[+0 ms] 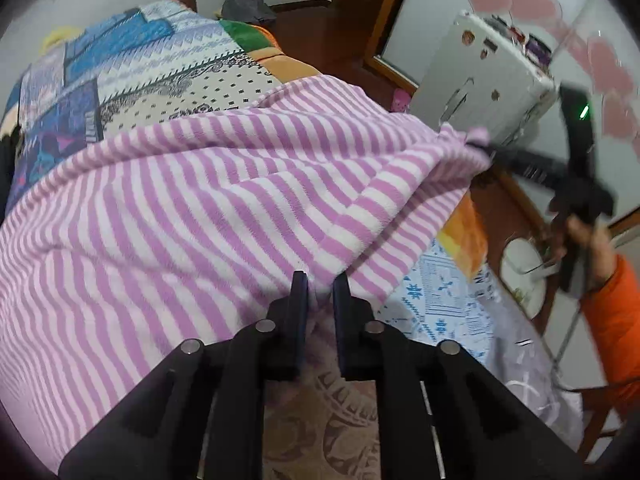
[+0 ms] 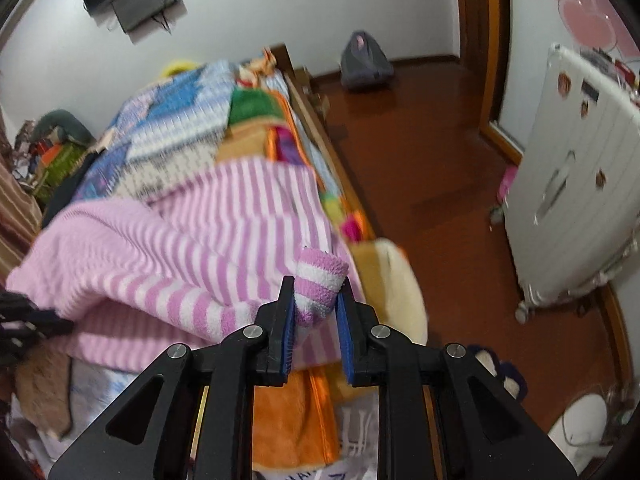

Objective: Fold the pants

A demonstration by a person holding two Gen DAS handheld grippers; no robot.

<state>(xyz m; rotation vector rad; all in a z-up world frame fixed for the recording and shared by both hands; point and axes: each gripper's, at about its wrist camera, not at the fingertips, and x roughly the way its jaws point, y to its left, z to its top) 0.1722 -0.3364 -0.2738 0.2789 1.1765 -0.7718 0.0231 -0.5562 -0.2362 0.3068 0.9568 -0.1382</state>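
Black hand-held gripper, blue pads; apparently orange sleeve.

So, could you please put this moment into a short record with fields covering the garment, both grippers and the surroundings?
garment: pink-and-white striped fleece pants, spread over the bed
left gripper: shut on the pants' near edge
right gripper: shut on a bunched striped corner, lifted off the bed
surface: patchwork patterned blanket on the bed
floor: reddish-brown wood, grey backpack by the wall
nearby: white ribbed suitcase standing on the floor
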